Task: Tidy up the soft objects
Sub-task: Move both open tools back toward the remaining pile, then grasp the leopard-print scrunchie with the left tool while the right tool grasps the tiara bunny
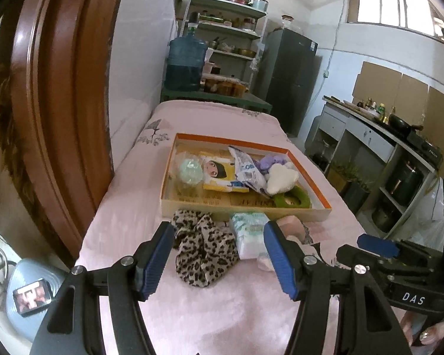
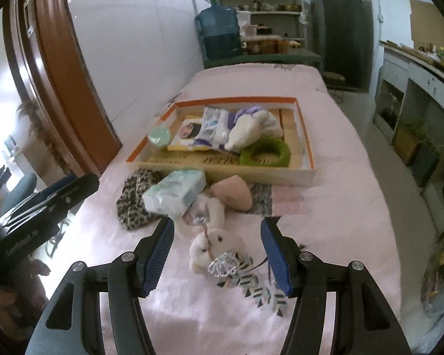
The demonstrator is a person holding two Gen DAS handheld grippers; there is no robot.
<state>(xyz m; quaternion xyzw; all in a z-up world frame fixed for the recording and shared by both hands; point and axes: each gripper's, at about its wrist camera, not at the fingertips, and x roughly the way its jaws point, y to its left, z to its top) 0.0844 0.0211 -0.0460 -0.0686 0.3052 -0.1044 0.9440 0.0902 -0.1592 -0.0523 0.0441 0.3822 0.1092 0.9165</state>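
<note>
leopard scrunchie (image 1: 199,251) lies between open left tongs (image 1: 219,254).

Pink-covered bed (image 2: 325,183) carries a box tray (image 2: 222,174), leopard scrunchie (image 2: 133,204), tissue pack (image 2: 174,195), perhaps a plush rabbit (image 2: 213,245).

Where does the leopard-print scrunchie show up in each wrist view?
Left wrist: leopard-print scrunchie at lower centre, between the open left gripper fingers.
Right wrist: scrunchie at left of centre, partly under the tissue pack.
Shared landmark: orange-rimmed tray just beyond it.
</note>
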